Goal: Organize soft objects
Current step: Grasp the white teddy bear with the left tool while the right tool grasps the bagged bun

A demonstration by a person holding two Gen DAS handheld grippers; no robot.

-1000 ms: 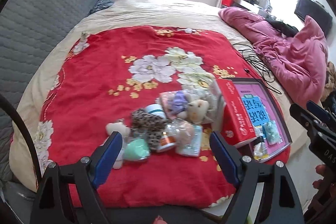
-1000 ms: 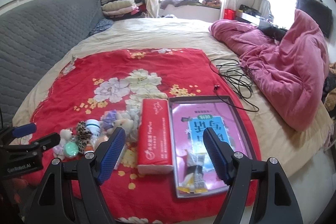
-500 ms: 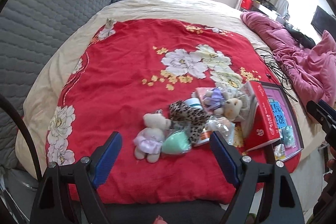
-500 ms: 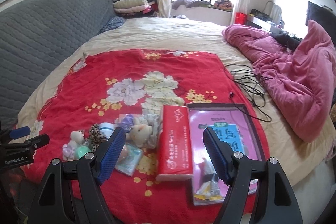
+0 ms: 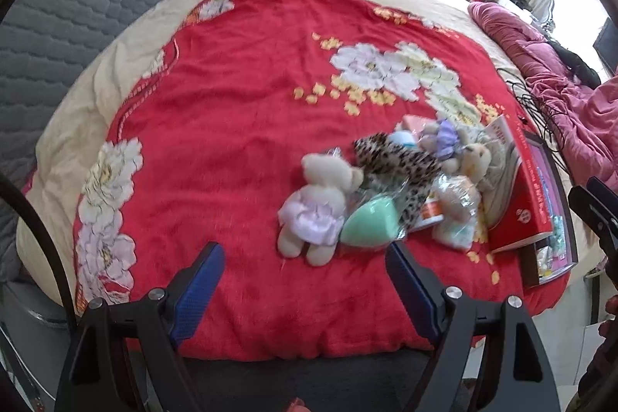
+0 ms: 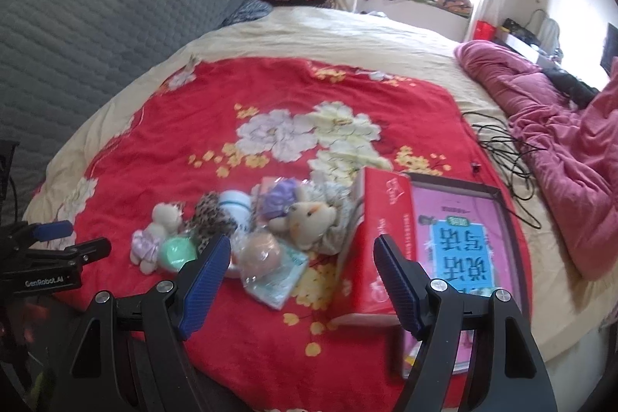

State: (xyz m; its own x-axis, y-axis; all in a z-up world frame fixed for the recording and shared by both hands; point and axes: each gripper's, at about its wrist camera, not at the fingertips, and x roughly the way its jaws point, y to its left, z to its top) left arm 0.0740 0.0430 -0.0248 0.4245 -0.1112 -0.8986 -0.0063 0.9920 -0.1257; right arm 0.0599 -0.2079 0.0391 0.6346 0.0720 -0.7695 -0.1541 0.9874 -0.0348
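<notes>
Left tool point(image 5: 305, 280): jaws wide, nothing between them, tilted down over the near edge of the red blanket point(image 5: 231, 103), just short of the bear point(image 5: 314, 207). Looks lined up for a first pick, bear being the nearest item and lying clear at the pile's left end.

Right tool point(image 6: 299, 277): jaws wide too, empty, hanging over the pile's right side, near the bagged puff point(image 6: 260, 253) and red box point(image 6: 380, 238).

Soft things sit bunched together mid-blanket on the bed: bear, green sponge point(image 5: 370, 222) touching it, leopard pouch point(image 5: 401, 163), second bear point(image 6: 309, 219). The box leans against the heap, probably propped there by it. Pink tray point(image 6: 467, 238) lies just beyond, likely the sorting spot. Nothing sorted yet.
</notes>
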